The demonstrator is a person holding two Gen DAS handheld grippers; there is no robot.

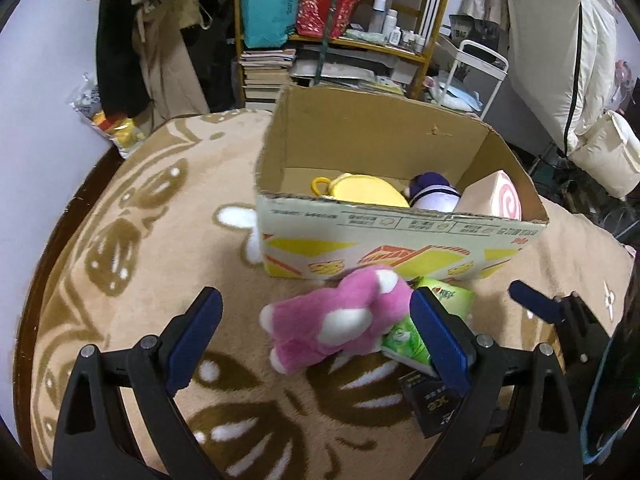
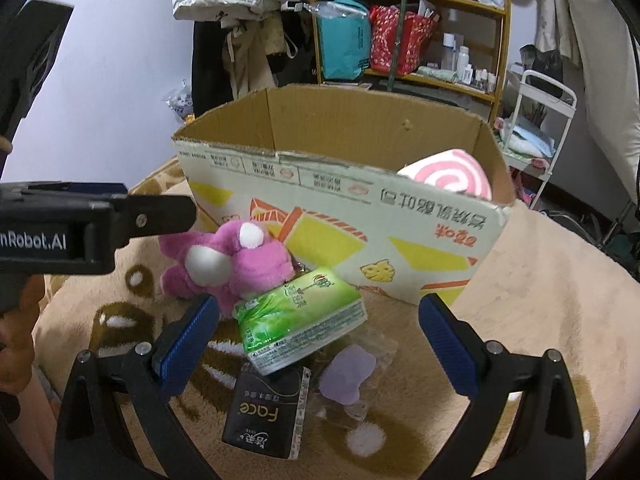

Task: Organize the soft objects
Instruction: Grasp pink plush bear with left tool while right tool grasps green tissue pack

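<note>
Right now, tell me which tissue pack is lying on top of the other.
The green tissue pack: its lower edge rests over the top of the black tissue pack, which lies flat on the blanket nearer the camera, labelled "Face".

The cardboard box [image 2: 340, 216] is standing open-topped at frame centre, its near wall blocking any low, straight approach. Inside, bare floor is showing only at the left [image 1: 296, 178]; 3 soft items are filling the middle and right. Against the wall's foot, the pink plush [image 2: 228, 264], green tissue pack [image 2: 300, 316], black pack [image 2: 266, 412] and purple item [image 2: 348, 372] are crowding the centre. Open blanket [image 1: 132, 280] is lying free at left in the left wrist view, and at lower right [image 2: 532, 304] in the right.
</note>
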